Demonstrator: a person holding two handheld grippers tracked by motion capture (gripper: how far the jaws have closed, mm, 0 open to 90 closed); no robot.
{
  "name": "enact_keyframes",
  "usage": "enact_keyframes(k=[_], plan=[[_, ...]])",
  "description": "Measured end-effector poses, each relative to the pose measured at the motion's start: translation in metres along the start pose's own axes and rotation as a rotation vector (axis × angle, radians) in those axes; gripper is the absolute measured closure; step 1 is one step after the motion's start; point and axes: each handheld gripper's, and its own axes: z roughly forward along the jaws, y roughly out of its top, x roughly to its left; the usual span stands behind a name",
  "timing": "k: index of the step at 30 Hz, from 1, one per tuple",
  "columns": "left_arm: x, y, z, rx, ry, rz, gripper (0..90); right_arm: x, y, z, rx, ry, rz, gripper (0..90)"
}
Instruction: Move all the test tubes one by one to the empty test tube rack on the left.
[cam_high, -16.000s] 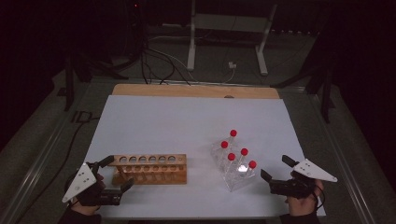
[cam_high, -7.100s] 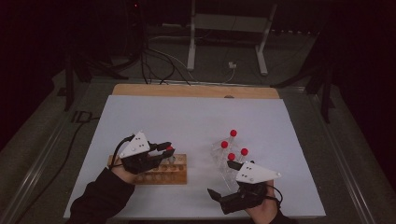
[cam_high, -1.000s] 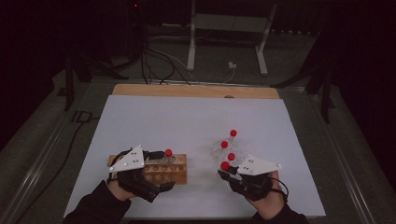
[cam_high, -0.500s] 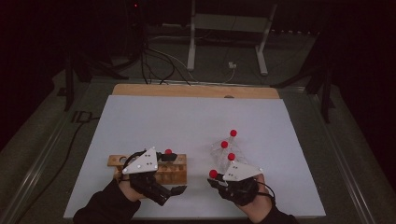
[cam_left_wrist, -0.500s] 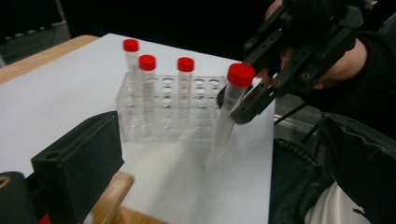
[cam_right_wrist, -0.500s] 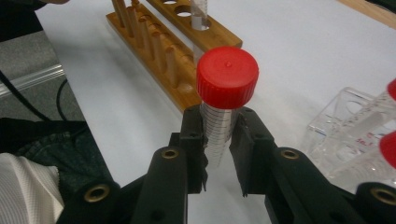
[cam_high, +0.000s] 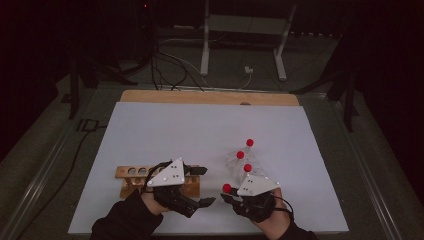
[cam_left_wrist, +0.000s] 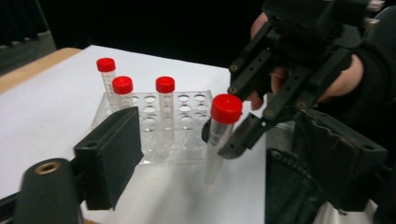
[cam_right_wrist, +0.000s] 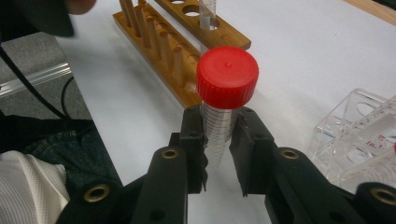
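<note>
Currently the right gripper (cam_right_wrist: 219, 140) has its fingers (cam_right_wrist: 194, 133) clamped on a red-capped tube (cam_right_wrist: 224, 102) just below the cap, holding it upright above the desk (cam_high: 200, 125) between the clear rack (cam_left_wrist: 187, 100) and the wooden rack (cam_high: 131, 172), so the lower body remains free for a handover. The left gripper (cam_high: 202, 186) faces it; its fingers (cam_left_wrist: 109, 154) have just been closing, remain apart and hold nothing, the tube not yet between them. Three tubes remain in the clear rack.

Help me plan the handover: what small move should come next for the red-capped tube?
Probably bring the left tool around the red-capped clear plastic tube and close. The right tool grips it upright below the cap, while the left jaws, just closing, hold nothing beside it.
</note>
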Motion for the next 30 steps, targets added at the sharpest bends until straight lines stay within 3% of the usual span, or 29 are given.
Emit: enact_keyframes(k=[10,21,30], plan=[[-0.005,0.0,0.012,-0.006,-0.012,0.023,39.2,0.002,0.0,0.003,0.009,0.014,-0.004,75.4],[-0.011,0.001,0.029,0.026,-0.014,0.071,54.1,0.004,0.001,0.001,0.004,0.018,-0.008,75.4],[-0.011,0.002,0.033,0.027,-0.018,0.077,69.9,0.005,0.001,0.002,0.011,0.021,-0.015,75.4]])
